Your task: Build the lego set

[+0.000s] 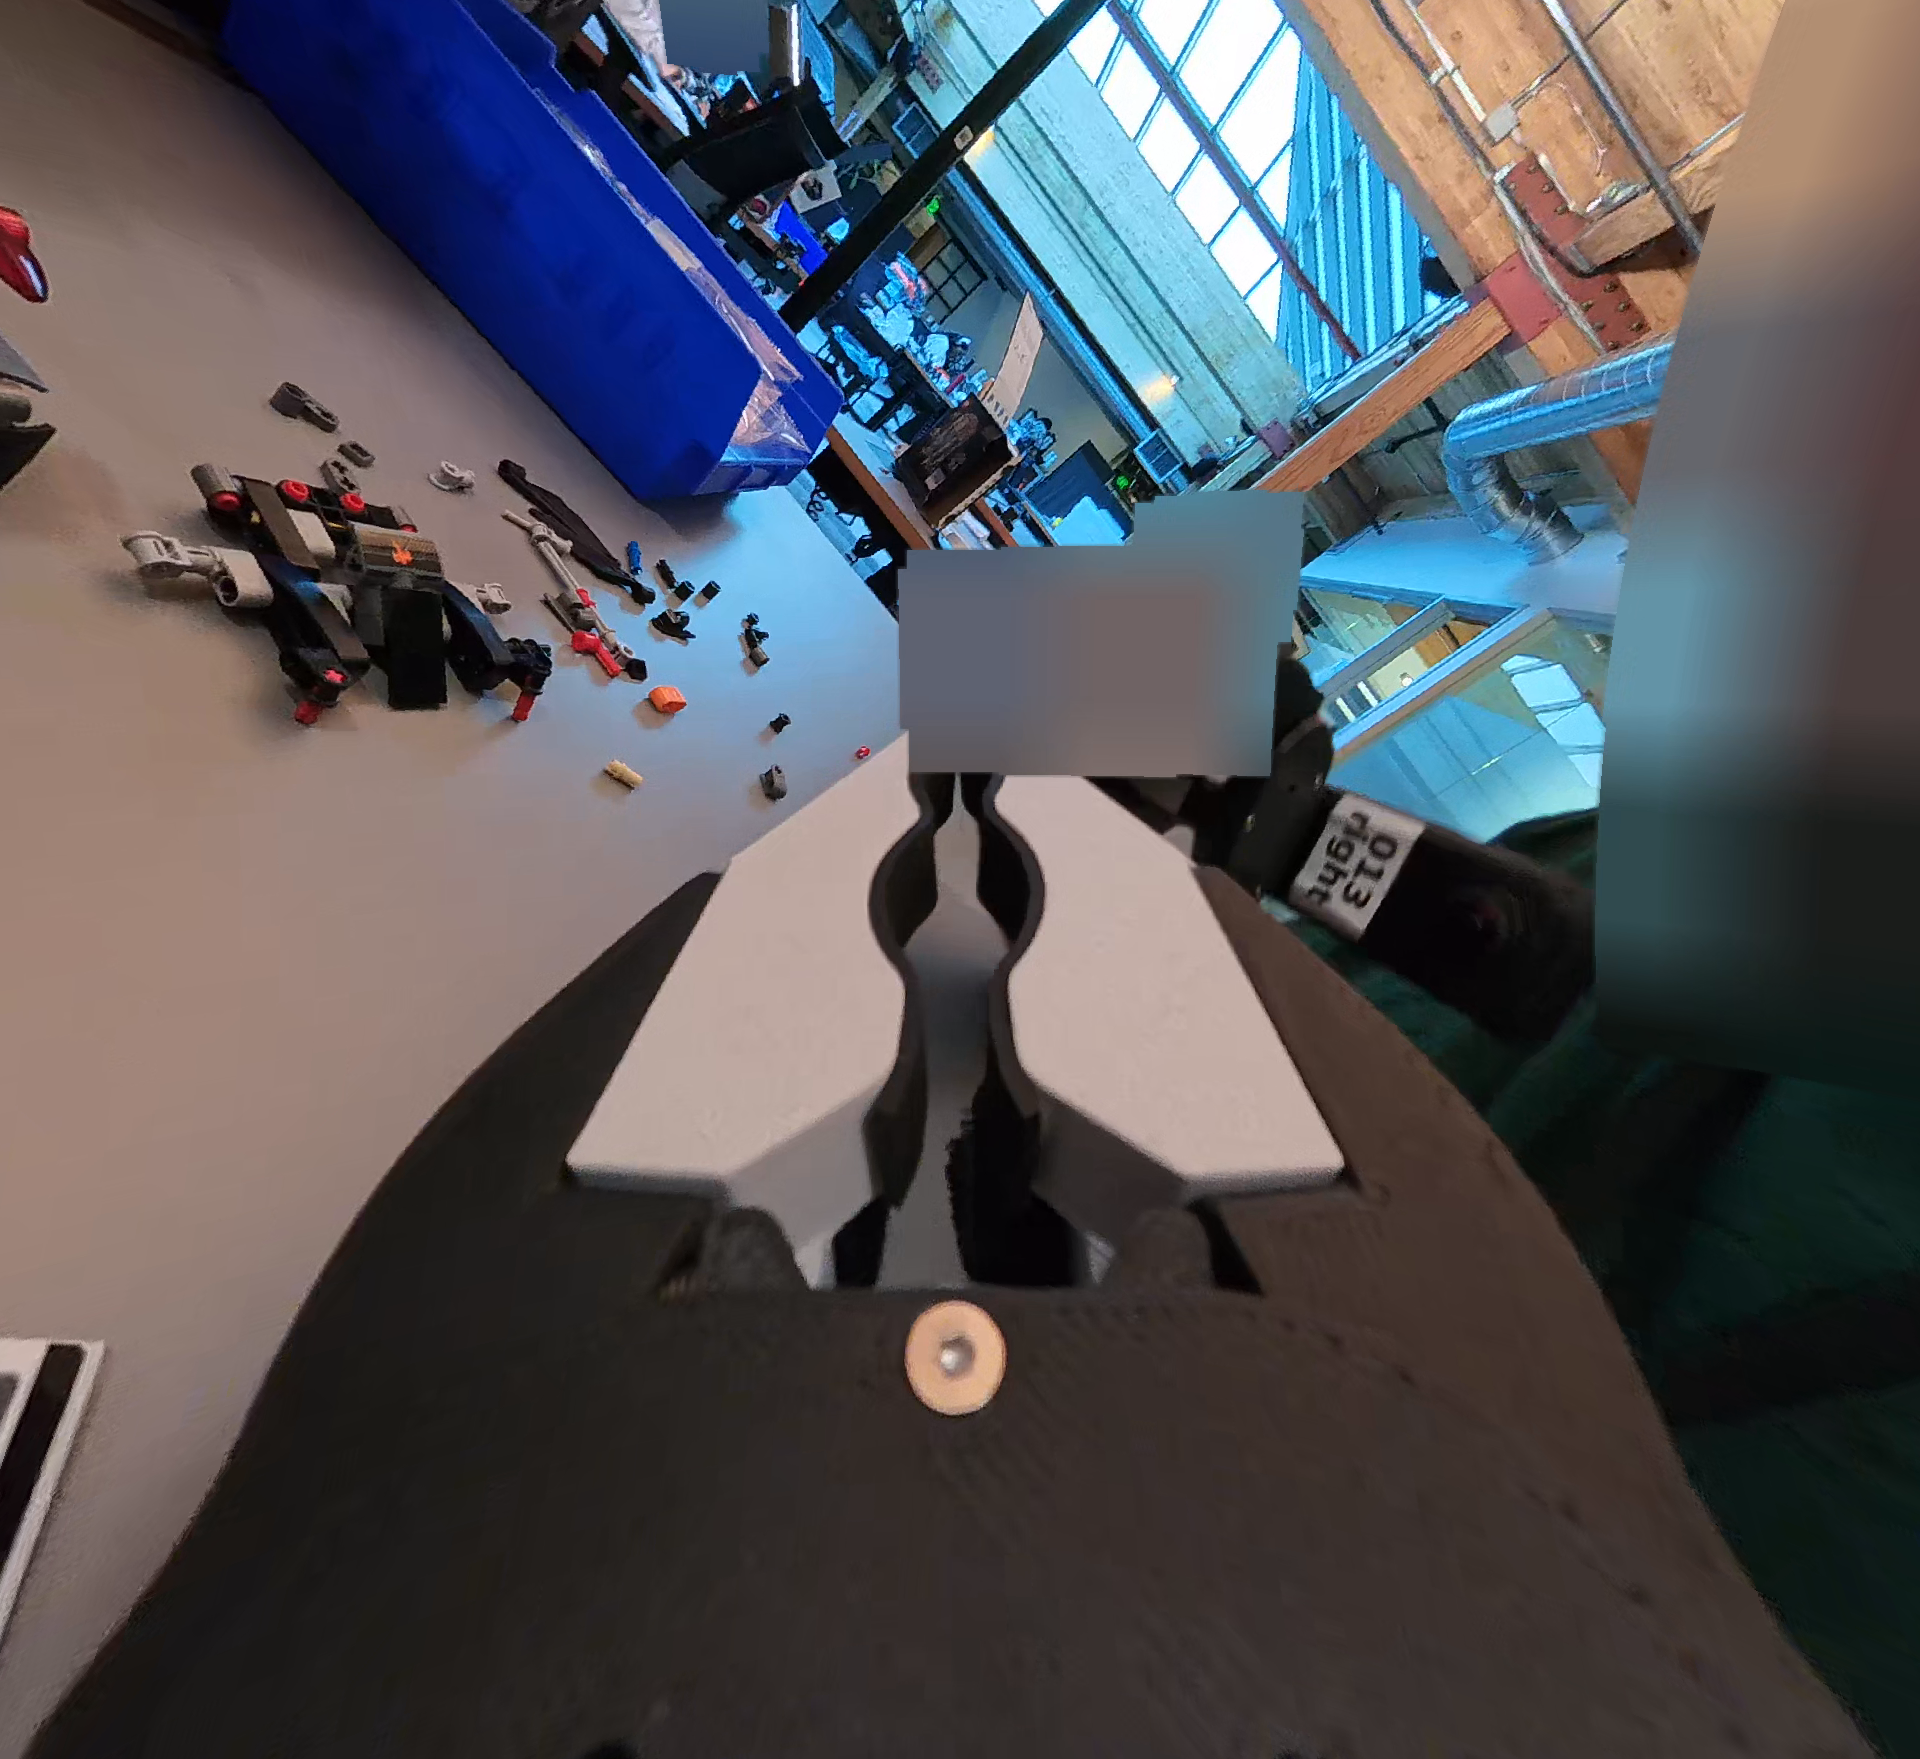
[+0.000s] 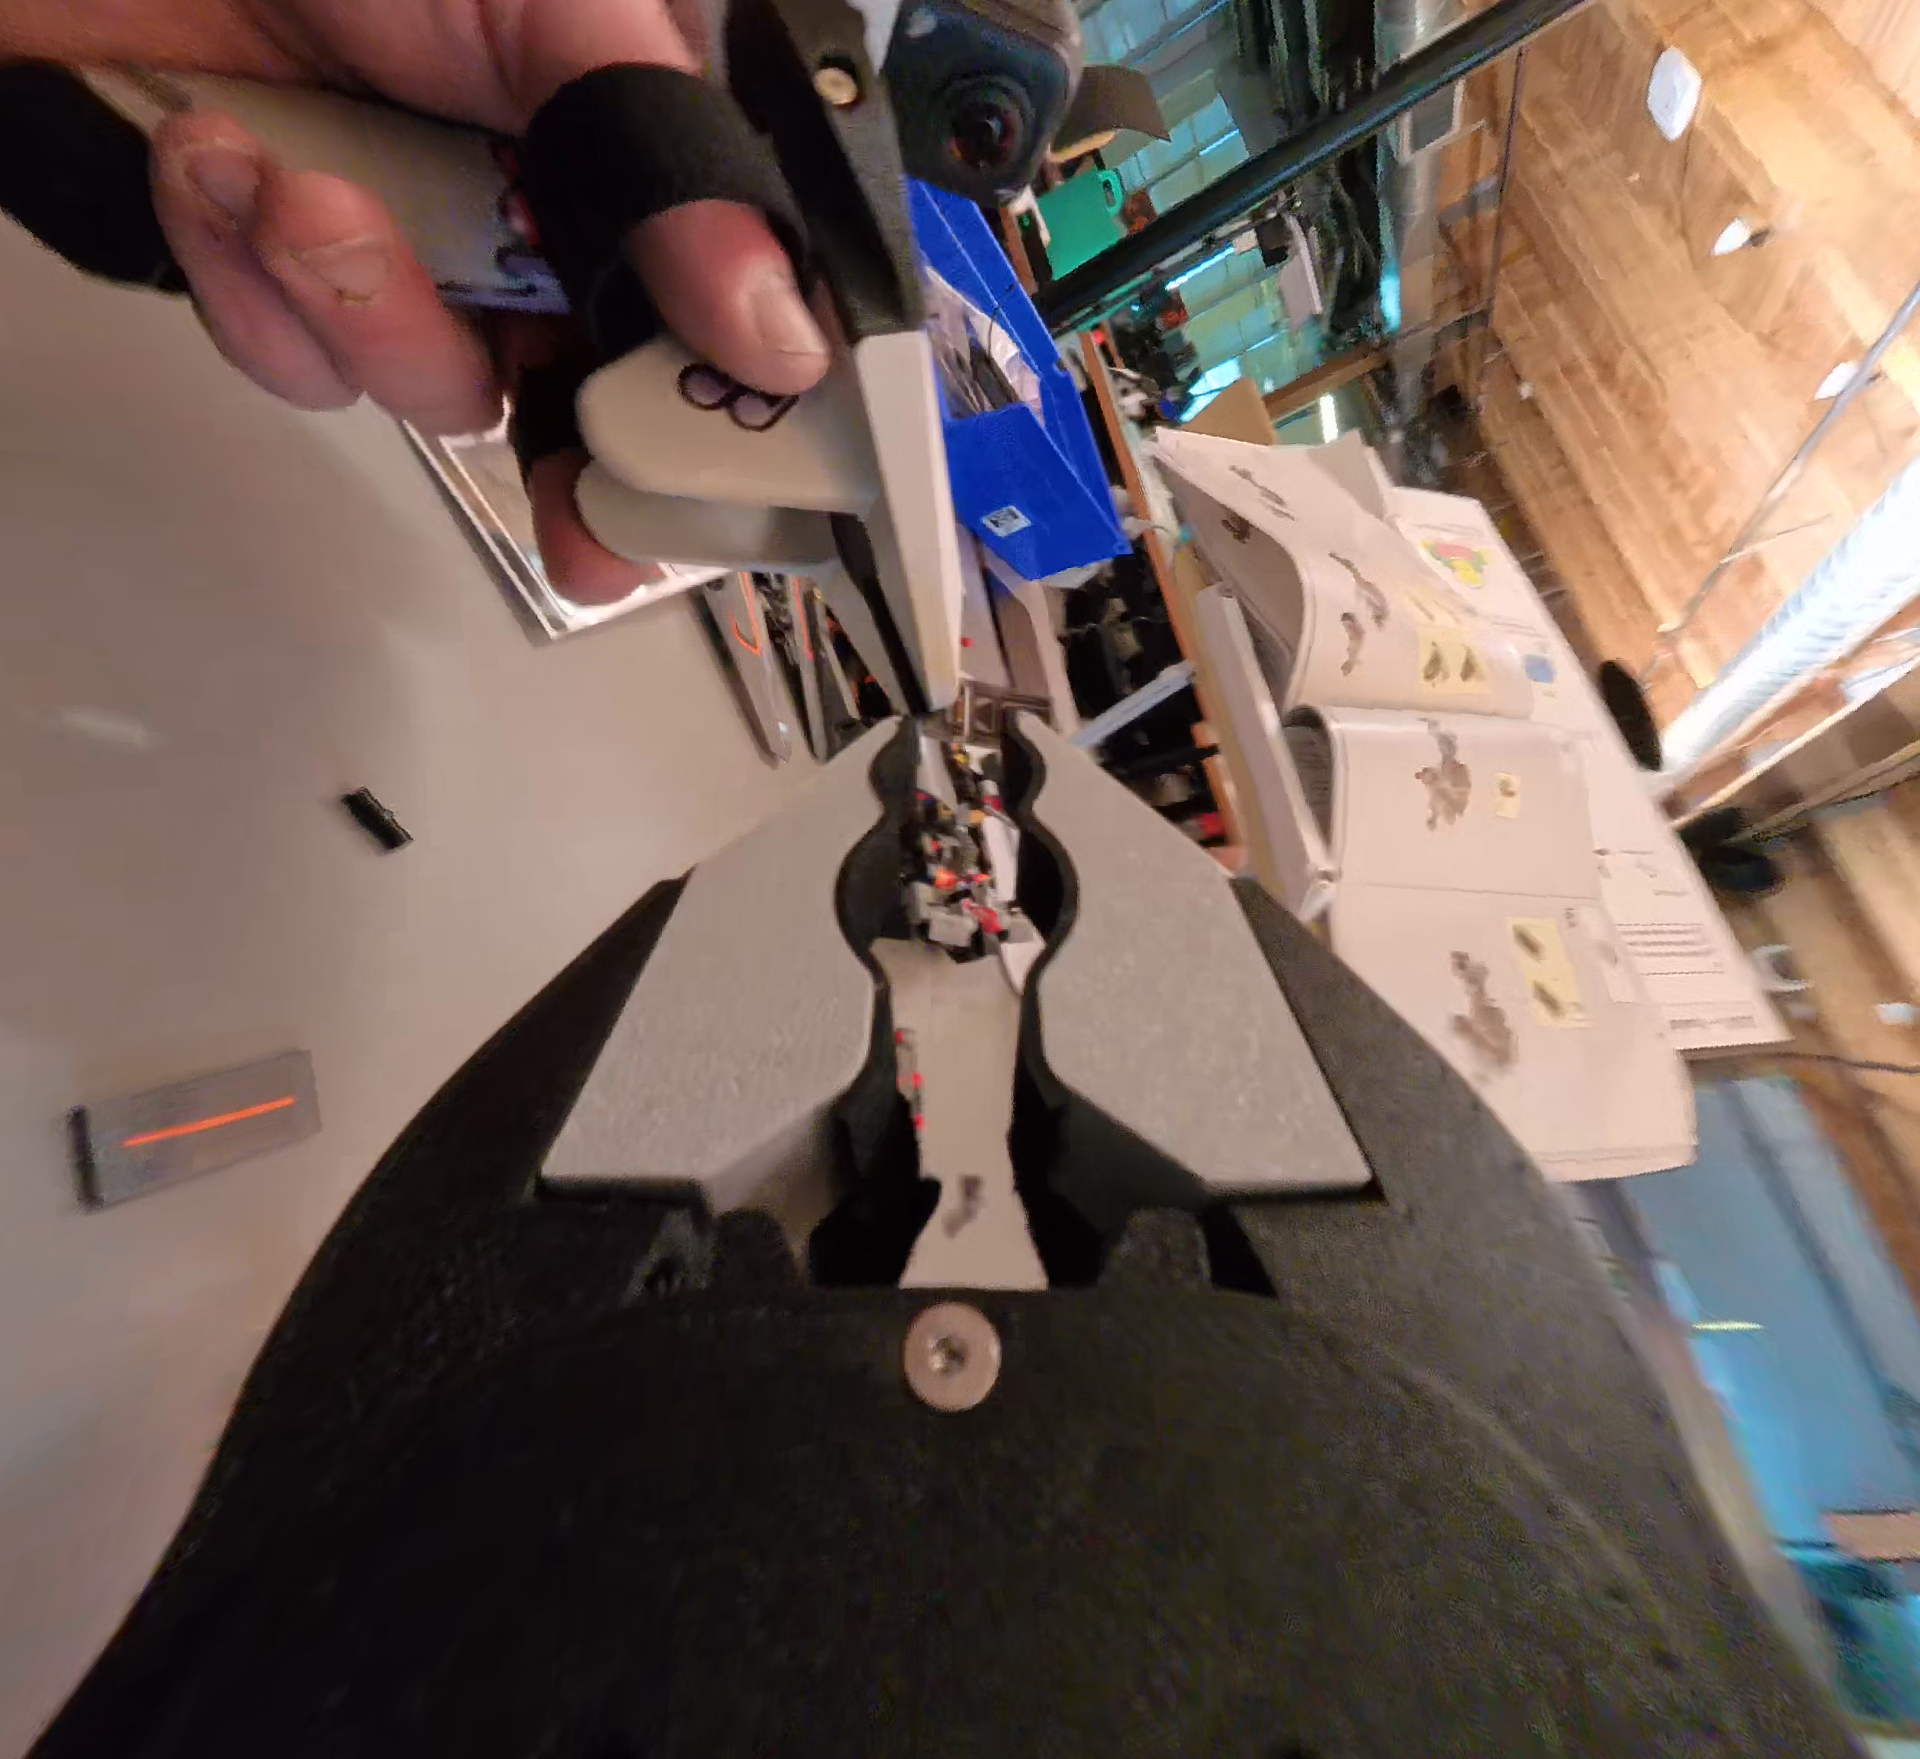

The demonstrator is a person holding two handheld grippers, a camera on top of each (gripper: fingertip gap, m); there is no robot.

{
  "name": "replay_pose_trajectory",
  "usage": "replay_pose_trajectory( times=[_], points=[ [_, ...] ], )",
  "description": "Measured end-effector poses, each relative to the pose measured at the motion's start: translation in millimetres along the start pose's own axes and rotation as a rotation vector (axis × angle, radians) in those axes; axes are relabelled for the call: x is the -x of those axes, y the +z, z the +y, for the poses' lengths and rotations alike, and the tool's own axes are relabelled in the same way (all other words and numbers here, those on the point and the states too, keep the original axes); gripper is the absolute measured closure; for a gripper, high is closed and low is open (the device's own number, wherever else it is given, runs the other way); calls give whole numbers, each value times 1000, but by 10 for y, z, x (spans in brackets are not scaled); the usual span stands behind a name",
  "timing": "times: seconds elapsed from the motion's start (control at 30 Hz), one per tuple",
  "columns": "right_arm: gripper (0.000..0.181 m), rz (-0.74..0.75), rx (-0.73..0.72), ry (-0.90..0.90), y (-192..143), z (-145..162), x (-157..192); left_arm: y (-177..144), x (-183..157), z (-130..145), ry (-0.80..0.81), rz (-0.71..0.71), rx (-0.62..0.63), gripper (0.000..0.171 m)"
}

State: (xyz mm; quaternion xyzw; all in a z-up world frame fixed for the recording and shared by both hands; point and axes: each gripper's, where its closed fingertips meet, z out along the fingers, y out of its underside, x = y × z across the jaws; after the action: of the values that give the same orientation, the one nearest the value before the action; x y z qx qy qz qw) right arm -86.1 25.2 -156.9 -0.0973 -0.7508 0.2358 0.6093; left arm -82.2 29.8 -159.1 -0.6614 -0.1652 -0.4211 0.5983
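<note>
In the right wrist view my right gripper (image 2: 966, 727) is open. A small grey frame-shaped lego piece (image 2: 987, 710) stands between its tips without being pressed. My left gripper (image 2: 935, 686), held by a hand, comes down from the upper left. Its fingers are shut, with their tips on the left end of that piece. In the left wrist view the left gripper (image 1: 958, 779) has its jaws almost together, and a blurred patch hides the tips and the piece. The right gripper's black body (image 1: 1351, 868) shows just to the right of it.
A partly built black lego model (image 1: 343, 597) and several loose pieces, one of them orange (image 1: 668, 698), lie on the grey table (image 1: 312, 878). A blue bin (image 1: 499, 182) stands behind them. Open instruction booklets (image 2: 1455, 774) lie to the right. A grey plate with an orange stripe (image 2: 197, 1122) lies to the left. My left and right fingertips are right by each other.
</note>
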Motion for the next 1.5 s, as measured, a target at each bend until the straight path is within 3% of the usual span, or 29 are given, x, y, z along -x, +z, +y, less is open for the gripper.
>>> replay_pose_trajectory(
  times=[0.17, 0.3, 0.43, 0.57, 0.7, 0.9, 1.0, 1.2, 1.33, 1.5],
  points=[
    [164, -145, -89, 448, -53, 81, -142, -53, 39, 13, 62, -25, 56, 171],
    [168, -349, -164, 824, -45, 130, -148, -85, 58, 3, 114, -49, 106, 171],
    [167, -475, -220, 1037, -3, 114, -117, -66, 44, 24, 132, -34, 139, 171],
    [170, -543, -250, 1135, 26, 96, -91, -44, 39, 48, 126, -15, 142, 171],
    [181, -571, -261, 1160, 46, 83, -70, -30, 41, 67, 123, -3, 146, 171],
    [181, -578, -257, 1170, 35, 122, -84, -9, 100, 29, 136, -32, 120, 170],
    [181, -578, -266, 1232, 19, 196, -119, 16, 125, -24, 139, -49, 99, 153],
    [181, -496, -169, 1337, -70, 712, -282, -30, 266, -140, 145, -107, 61, 145],
    [181, -485, -75, 1405, -79, 1095, -285, -2, 436, -88, 199, -185, 123, 145],
    [181, -521, 53, 1431, 13, 1371, -70, 103, 725, -14, 384, -326, 278, 141]
  ],
)
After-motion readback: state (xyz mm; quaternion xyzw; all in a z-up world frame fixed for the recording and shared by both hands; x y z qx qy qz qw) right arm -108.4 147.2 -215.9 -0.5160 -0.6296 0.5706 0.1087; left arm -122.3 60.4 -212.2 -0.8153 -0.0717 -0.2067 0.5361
